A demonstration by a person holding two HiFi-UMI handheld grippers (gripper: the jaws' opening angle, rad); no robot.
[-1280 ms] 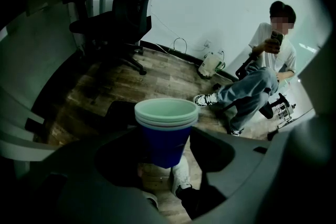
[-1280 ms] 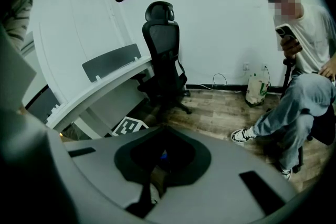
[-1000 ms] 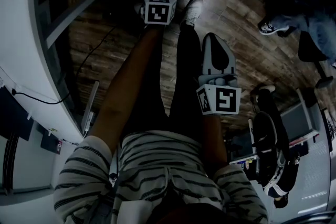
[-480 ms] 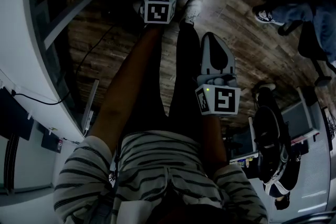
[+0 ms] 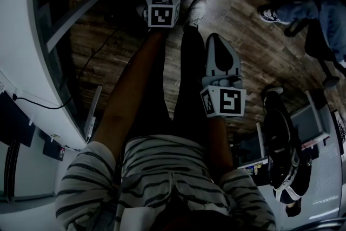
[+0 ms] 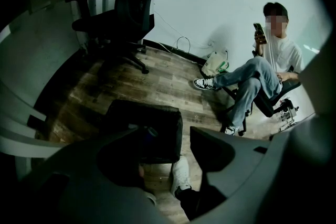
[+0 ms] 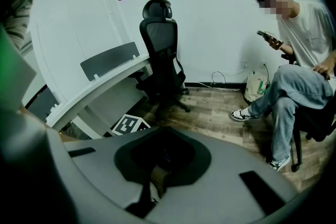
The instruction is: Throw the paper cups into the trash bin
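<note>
Trash bin [image 6: 157,128], black, stands on the wooden floor [image 6: 168,81] touching a white shoe [image 6: 180,176], below the left gripper [image 6: 176,139], released and empty. Right gripper [image 5: 218,40] clenched on nothing. Office chair [image 6: 134,8] and seated person [image 6: 262,71] stand beyond.

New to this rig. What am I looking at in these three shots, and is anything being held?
There is no robot here. A person carries a hand-held claw in each hand. The head view comes from a camera on their head, looking down past their striped shirt to the wooden floor. The other two pictures come from cameras riding on the claws. The left claw is open and empty, pointing down at a black trash bin on the floor. The right claw is shut with nothing in it. The marker cube on each is part of the tool. A seated person is nearby.
</note>
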